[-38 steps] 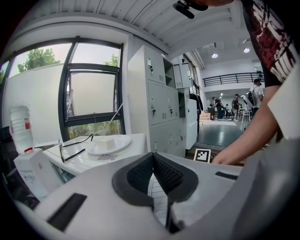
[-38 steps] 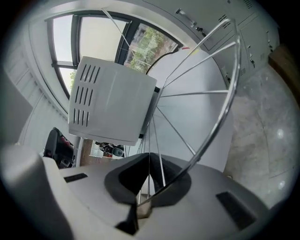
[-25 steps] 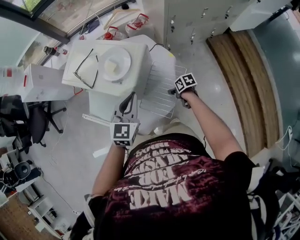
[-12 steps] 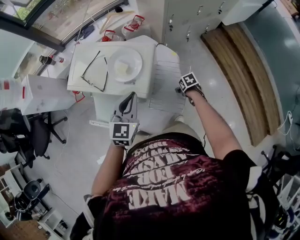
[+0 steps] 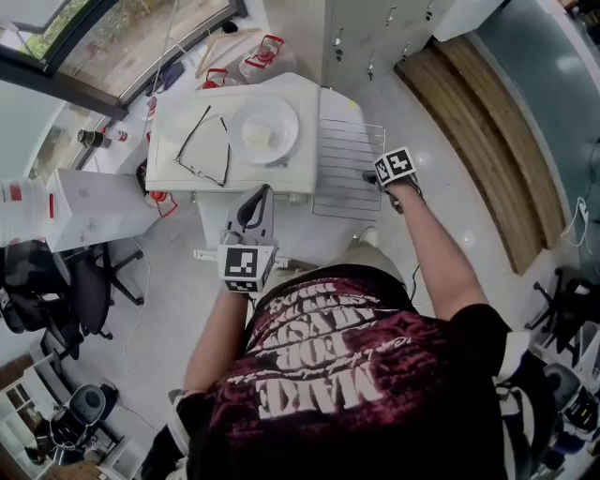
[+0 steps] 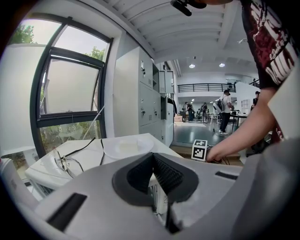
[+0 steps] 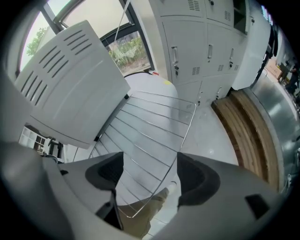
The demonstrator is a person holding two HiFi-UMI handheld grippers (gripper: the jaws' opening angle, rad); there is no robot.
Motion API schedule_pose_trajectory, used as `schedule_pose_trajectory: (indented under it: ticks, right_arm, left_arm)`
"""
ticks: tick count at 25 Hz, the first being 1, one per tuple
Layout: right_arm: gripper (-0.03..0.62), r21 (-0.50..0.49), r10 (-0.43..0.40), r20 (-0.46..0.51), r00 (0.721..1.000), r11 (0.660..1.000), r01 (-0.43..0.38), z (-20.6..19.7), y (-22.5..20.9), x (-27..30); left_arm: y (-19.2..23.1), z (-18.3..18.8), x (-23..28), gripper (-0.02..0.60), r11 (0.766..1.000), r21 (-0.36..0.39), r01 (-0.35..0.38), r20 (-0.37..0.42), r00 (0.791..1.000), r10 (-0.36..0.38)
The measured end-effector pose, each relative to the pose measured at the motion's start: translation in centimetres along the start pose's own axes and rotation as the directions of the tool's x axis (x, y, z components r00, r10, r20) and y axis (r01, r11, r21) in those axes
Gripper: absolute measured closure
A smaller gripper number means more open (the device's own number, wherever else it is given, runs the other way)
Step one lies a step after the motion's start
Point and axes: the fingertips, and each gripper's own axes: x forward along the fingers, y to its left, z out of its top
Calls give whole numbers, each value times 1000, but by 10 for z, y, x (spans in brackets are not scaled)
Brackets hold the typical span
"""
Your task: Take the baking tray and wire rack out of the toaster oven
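Two grippers: one is held in each hand, and both are seen from above in the head view
Person: a dark printed shirt [image 5: 366, 375] fills the bottom of the head view; both forearms are stretched forward
Left gripper [image 6: 151, 161]: jaws are pressed together with nothing caught between them; it is held near level, close to the oven's front
Right gripper [image 7: 152, 173]: pointed steeply down over the near right corner of the rack; the jaws have just been opening and are spread wide; the rack's corner is seen between the pads but is pinched by neither
Wire rack [image 5: 345, 169]: out of the oven, laid flat on the white table [image 5: 337, 101], just beside the oven's right side; its near corner juts past the table edge
Toaster oven [image 5: 183, 173]: white; its vented side panel is shown in the right gripper view
Plate [image 5: 265, 129]: white and round, set on the oven top
Black item [image 5: 208, 145]: thin loops on the oven top, left of the plate; possibly spectacles, too fine to be settled
Lockers [image 5: 366, 28]: grey, behind the table
Window [image 5: 112, 42]: dark-framed, at far left; greenery is seen outside
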Motion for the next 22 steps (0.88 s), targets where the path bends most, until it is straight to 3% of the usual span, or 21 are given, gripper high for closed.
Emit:
schedule_pose_trajectory:
  ticks: [2, 5, 9, 15, 22]
  right_arm:
    - [274, 1, 11, 77, 997, 1000, -11, 0, 14, -15]
    - [405, -9, 13, 218, 976, 1000, -11, -4, 40, -40]
    - [574, -9, -1, 401, 916, 1000, 5, -13, 75, -72]
    - [591, -34, -43, 583, 811, 996, 77, -23, 117, -124]
    - [591, -200, 113, 695, 710, 979, 40, -40, 175, -171]
  left_arm:
    - [5, 0, -3, 575, 1000, -5, 17, 8, 1000, -17]
    - [11, -4, -7, 575, 999, -19, 43, 19, 999, -43]
    - [15, -4, -13, 575, 996, -27, 82, 48, 996, -80]
    - [14, -1, -25, 575, 993, -7, 115, 78, 990, -114]
    - [-10, 9, -46, 575, 991, -1, 136, 124, 983, -135]
